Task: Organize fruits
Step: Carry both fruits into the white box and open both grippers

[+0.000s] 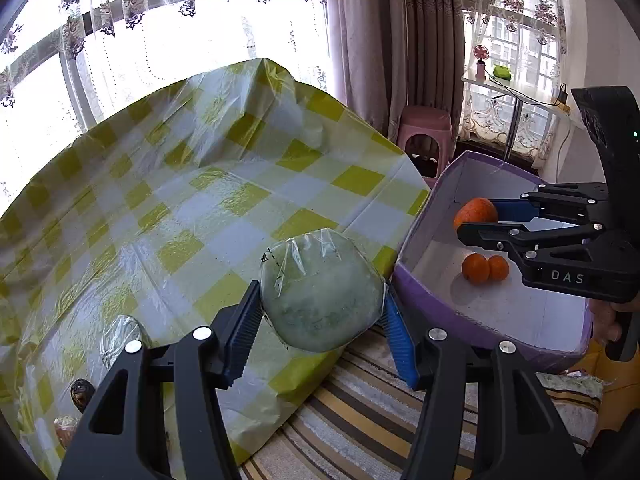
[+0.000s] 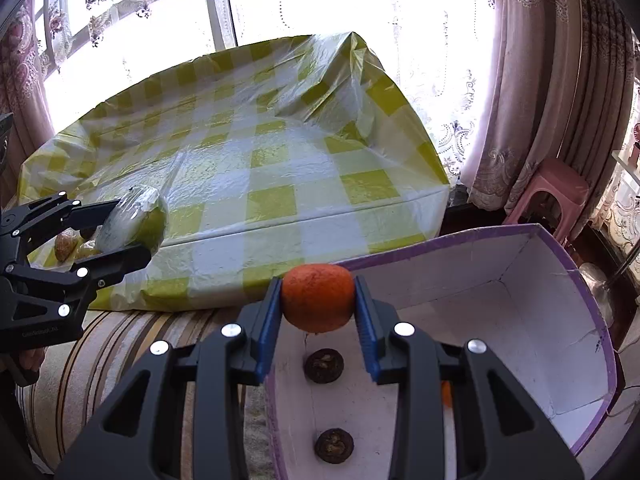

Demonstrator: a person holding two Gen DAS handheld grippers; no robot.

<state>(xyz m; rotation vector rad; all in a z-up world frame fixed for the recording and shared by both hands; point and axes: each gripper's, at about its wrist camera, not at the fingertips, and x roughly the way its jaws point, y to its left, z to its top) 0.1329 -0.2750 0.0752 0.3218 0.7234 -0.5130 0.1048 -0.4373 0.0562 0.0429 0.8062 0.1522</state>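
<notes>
over the purple box [image 2: 500,248], right tool [image 2: 318,304] clamps an orange [image 2: 318,300]; left tool [image 1: 320,316] grips a wrapped melon [image 1: 320,292].

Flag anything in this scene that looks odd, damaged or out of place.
Two dark, shrivelled fruits lie on the floor of the purple box alongside fresh small oranges; they look spoiled. The box's inner wall also shows a crack on its right side. Nothing has spilled.

Three oranges are counted: one large orange [image 2: 318,298] and two small oranges [image 1: 485,268]. Two dark round fruits [image 2: 324,366] and one film-wrapped green fruit [image 1: 322,292] are shown.
</notes>
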